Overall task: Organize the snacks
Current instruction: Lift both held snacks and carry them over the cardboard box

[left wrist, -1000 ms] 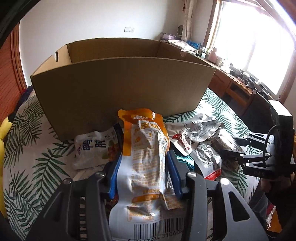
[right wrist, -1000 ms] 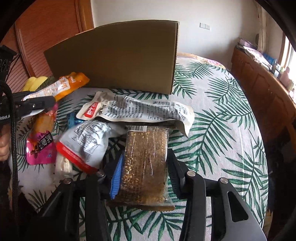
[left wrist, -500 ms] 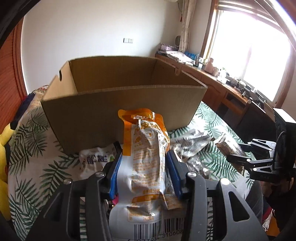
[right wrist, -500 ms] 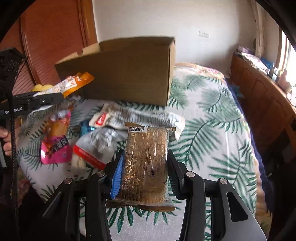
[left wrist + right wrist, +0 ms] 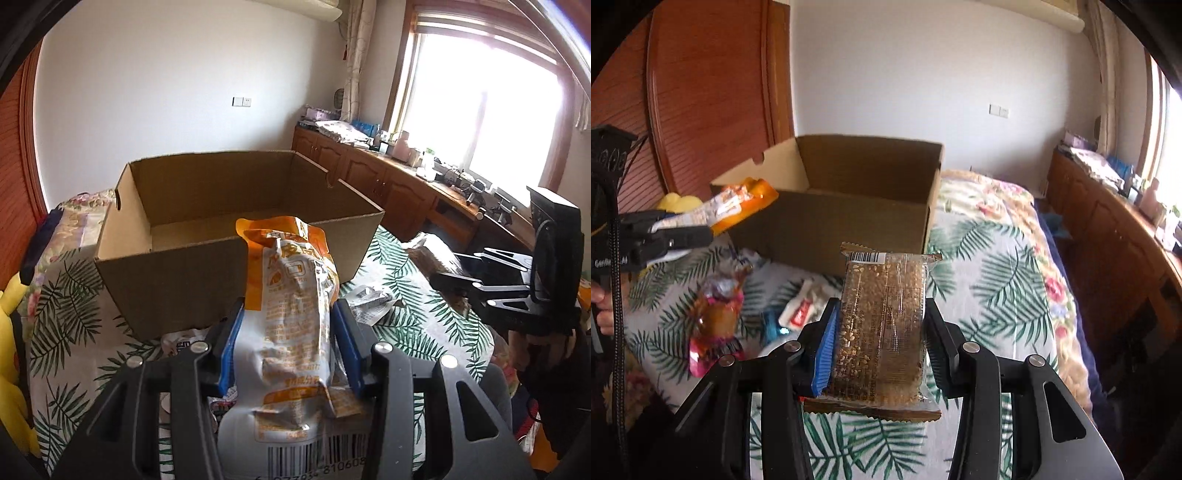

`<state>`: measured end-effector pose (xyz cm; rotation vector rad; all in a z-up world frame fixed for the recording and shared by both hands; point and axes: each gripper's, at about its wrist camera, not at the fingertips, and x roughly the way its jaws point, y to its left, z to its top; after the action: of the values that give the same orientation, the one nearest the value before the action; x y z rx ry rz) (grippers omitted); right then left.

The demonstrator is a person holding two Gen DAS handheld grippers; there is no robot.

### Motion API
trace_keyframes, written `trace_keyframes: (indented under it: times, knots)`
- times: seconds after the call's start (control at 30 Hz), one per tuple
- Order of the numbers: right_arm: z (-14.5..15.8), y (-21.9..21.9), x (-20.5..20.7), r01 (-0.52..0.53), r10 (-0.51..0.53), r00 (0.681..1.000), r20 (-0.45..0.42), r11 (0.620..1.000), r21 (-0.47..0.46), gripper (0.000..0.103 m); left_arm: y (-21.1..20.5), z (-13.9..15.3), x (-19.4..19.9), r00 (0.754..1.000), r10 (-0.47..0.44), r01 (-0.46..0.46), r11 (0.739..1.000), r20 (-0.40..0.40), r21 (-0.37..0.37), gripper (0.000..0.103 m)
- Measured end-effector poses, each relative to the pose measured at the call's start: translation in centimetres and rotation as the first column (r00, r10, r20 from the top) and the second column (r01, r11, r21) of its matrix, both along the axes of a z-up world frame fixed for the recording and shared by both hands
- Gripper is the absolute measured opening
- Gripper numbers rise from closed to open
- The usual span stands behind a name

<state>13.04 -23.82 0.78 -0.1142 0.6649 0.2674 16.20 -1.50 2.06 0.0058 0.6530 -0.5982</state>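
My left gripper (image 5: 288, 332) is shut on an orange and silver snack pouch (image 5: 291, 306), held above the bed just before the near wall of an open cardboard box (image 5: 177, 280). It also shows in the right wrist view (image 5: 677, 230), with the pouch (image 5: 738, 205) at the box's left corner. My right gripper (image 5: 881, 328) is shut on a clear pack of brown sesame bars (image 5: 882, 321), raised before the box (image 5: 849, 221). It shows at the right of the left wrist view (image 5: 465, 280). The box looks empty inside.
Loose snacks lie on the palm-leaf bedspread (image 5: 1004, 273): a pink and amber packet (image 5: 713, 325), a white and red packet (image 5: 801, 314), a blue one (image 5: 772, 325), a crumpled silver packet (image 5: 369, 301). A yellow plush toy (image 5: 11, 332) sits left. Wooden cabinets (image 5: 388, 184) stand right.
Both grippers have risen with their snacks. The box now sits lower in both views and its inside shows. The loose snacks have dropped lower in both views.
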Motion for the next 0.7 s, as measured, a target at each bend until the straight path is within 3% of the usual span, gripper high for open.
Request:
trace_keyframes:
  times: [0.37,0.7]
  knots:
    - [2.6,1.6,1.7,-0.03,0.029,0.997,0.072,0.999,0.017,0.043,0.6,3.2,1.0,0.996,0.019,-0.02,1.0,0.085,0.012,0.044]
    - [3.9,3.6,6.4,-0.065,0.064,0.993,0.103,0.998,0.013,0.044,2.4,4.8,5.4,0.989,0.072,-0.075,0.997,0.128,0.019,0.044]
